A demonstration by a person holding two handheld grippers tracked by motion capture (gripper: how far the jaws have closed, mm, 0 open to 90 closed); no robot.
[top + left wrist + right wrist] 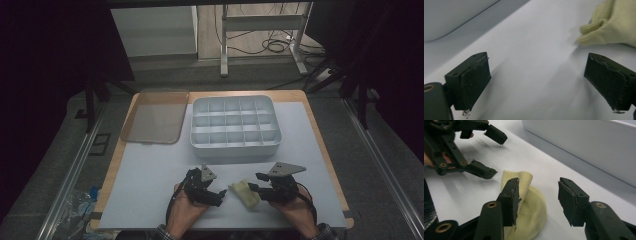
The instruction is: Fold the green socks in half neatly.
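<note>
R gripper [537,202] fingers half open, nothing pinched; yellow sock [529,207] lies on desk [150,175] touching its one finger, long axis running away toward L gripper [536,82], wide open, empty, sock near

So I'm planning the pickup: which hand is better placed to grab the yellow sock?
Probably the right. The right gripper has one jaw against the sock, jaws open beside it. The left gripper is open over bare table, the sock off to one side.
</note>
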